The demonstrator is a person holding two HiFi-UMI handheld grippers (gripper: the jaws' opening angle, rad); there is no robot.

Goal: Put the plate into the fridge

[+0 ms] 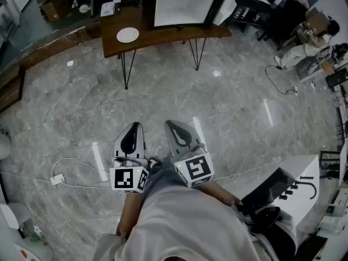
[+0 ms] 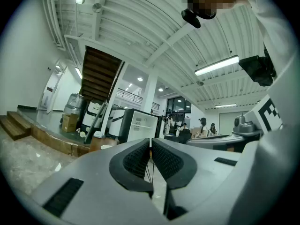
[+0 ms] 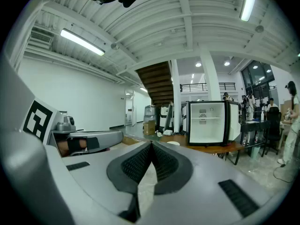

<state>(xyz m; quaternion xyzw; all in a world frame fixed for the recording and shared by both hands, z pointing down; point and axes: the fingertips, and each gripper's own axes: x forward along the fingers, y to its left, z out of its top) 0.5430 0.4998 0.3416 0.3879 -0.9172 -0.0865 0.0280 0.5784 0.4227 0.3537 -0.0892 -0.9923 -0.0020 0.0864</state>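
A white plate [image 1: 127, 35] lies on the left part of a wooden table [image 1: 163, 37] across the marble floor. Behind it on the table stands a small fridge [image 1: 182, 4] with its door open and its white inside showing. Both grippers are held close to my body, well short of the table. My left gripper [image 1: 136, 125] is shut with nothing in it, and so is my right gripper [image 1: 169, 124] beside it. In the right gripper view the right gripper [image 3: 151, 145] points toward the fridge [image 3: 211, 122] and plate [image 3: 173, 143]. The left gripper [image 2: 150, 142] also faces the fridge [image 2: 140, 125].
A white cable with a power adapter [image 1: 57, 179] runs across the floor just left of me. A white machine [image 1: 296, 192] stands at my right. Wooden steps [image 1: 11, 86] edge the floor at left. A person sits at desks [image 1: 304, 45] at the far right.
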